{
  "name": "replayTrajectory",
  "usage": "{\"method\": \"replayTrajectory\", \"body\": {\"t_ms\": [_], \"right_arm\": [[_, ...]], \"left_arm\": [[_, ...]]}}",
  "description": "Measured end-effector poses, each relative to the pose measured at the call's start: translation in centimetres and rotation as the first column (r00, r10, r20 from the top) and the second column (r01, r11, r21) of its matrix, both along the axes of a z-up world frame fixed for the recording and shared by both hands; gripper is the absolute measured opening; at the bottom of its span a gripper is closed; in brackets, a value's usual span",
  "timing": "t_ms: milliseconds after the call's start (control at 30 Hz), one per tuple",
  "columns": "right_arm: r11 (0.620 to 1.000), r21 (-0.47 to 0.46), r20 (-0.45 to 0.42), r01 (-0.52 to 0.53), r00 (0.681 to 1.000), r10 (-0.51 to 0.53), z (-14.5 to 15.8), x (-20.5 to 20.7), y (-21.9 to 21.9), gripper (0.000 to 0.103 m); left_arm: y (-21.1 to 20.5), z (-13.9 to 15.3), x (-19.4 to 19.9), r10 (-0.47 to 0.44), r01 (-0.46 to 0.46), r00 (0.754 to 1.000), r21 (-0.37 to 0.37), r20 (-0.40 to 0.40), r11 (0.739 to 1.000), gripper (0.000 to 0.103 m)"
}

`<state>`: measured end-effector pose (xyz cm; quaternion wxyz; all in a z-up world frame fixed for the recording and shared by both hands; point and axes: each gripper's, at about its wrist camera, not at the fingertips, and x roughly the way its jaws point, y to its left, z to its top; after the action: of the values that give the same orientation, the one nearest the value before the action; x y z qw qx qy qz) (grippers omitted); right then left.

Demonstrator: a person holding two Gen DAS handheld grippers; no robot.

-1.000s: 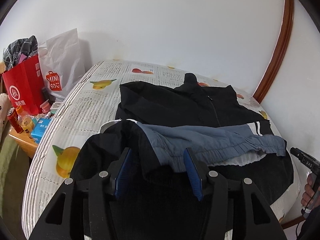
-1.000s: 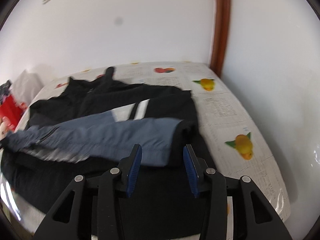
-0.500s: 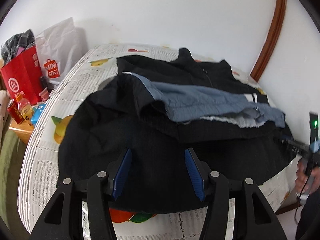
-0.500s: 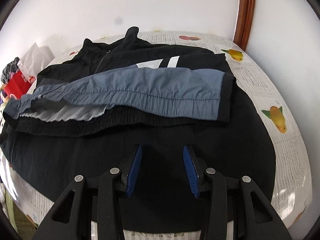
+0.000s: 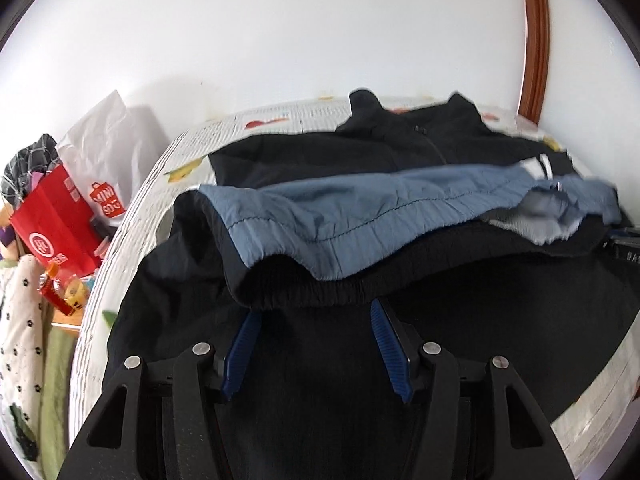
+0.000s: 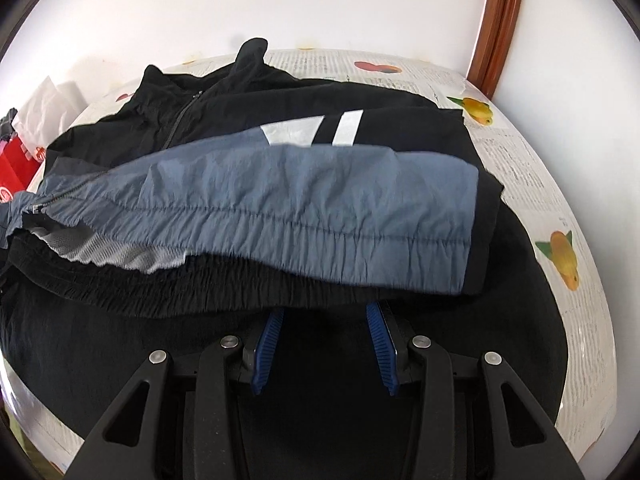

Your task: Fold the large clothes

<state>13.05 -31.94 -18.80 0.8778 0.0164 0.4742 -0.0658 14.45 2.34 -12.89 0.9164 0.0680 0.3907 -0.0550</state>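
Both grippers point forward and down. The left gripper (image 5: 316, 312) has its jaws partly apart, and its blue fingertips (image 5: 378, 314) disappear under a fold of cloth. The right gripper (image 6: 326, 312) also has its jaws partly apart, a little narrower, its fingertips (image 6: 372, 312) hidden under the same fold.
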Motion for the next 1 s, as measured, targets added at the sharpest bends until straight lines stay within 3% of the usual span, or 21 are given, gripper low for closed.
{"method": "replayTrajectory", "body": {"t_ms": [133, 500, 700, 900, 1000], "right_arm": [[0.999, 0.036, 0.042, 0.018, 0.999, -0.019, 1.4, 1.9, -0.6, 0.043], [0.999, 0.033, 0.144, 0.04, 0.989, -0.044, 4.4, 7.4, -2.5, 0.043], [0.999, 0.011, 0.146, 0.05, 0.988, -0.051, 4.4, 9.9, -2.9, 0.043], [0.999, 0.024, 0.18, 0.021, 0.983, -0.025, 5.1, 9.9, -2.8, 0.043], [0.999, 0.044, 0.204, 0.02, 0.979, -0.029, 5.8, 9.6, -3.4, 0.043]], "left_arm": [[0.8, 1.3, 1.9, 0.015, -0.013, 1.0, -0.066, 0.021, 0.998, 0.054], [2.7, 2.9, 8.6, 0.076, -0.069, 0.996, -0.137, 0.053, 0.988, 0.054], [3.4, 4.3, 10.1, 0.067, -0.042, 0.993, -0.24, 0.095, 0.97, 0.055], [3.8, 5.1, 10.1, 0.067, -0.031, 0.99, -0.263, 0.127, 0.964, 0.06], [4.0, 4.9, 10.2, 0.079, -0.05, 0.99, -0.236, 0.117, 0.97, 0.062]]}}
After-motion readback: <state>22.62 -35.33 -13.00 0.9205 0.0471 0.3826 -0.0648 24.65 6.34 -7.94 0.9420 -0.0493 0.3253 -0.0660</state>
